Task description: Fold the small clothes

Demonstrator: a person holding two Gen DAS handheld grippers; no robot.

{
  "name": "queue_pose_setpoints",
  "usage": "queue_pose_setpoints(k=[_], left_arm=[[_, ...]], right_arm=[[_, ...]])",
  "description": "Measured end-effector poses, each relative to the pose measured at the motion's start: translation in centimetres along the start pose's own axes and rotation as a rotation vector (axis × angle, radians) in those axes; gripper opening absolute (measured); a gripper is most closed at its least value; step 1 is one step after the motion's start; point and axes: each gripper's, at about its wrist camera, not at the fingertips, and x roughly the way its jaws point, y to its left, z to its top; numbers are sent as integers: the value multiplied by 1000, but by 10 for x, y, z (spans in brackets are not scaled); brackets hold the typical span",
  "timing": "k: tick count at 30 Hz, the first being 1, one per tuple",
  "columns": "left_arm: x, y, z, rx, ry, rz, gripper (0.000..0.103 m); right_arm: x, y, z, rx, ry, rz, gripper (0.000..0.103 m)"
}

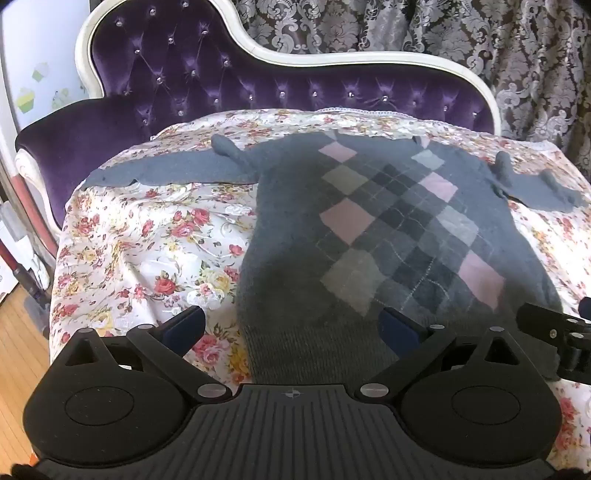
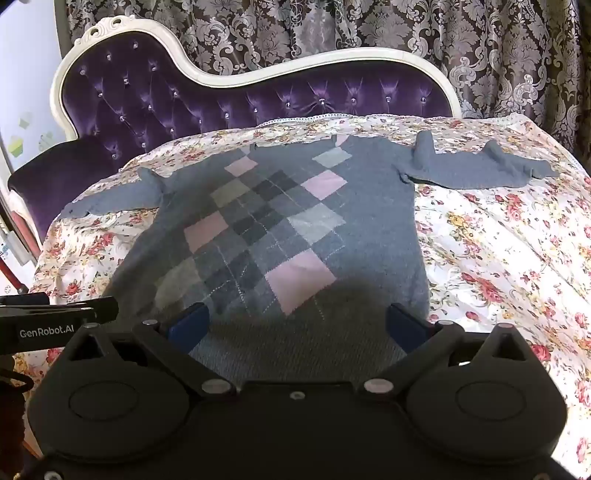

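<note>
A small grey sweater (image 1: 369, 229) (image 2: 280, 229) with a pink and grey diamond pattern lies flat, front up, on a flowered cloth. Its hem faces me and both sleeves are spread sideways; the left sleeve (image 1: 166, 171) (image 2: 110, 199) and right sleeve (image 1: 535, 188) (image 2: 480, 166) have small rumpled bumps. My left gripper (image 1: 291, 325) is open above the hem's left part, with nothing between its blue pads. My right gripper (image 2: 297, 325) is open over the hem's right part, also holding nothing. The right gripper's body (image 1: 554, 332) shows at the left wrist view's right edge.
The flowered cloth (image 1: 147, 251) (image 2: 498, 251) covers the seat of a purple tufted sofa (image 1: 221, 85) (image 2: 184, 99) with a white frame. Patterned curtains (image 2: 369, 29) hang behind. Wooden floor (image 1: 18, 350) lies beyond the cloth's left edge.
</note>
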Motion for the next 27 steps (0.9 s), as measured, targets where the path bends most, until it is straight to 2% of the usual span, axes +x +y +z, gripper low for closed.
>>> queue_pose_setpoints(k=[27], left_arm=[[5,3,-2,-10,21,-2,101]], right_arm=[[7,-1,-5,3,42,-11,102]])
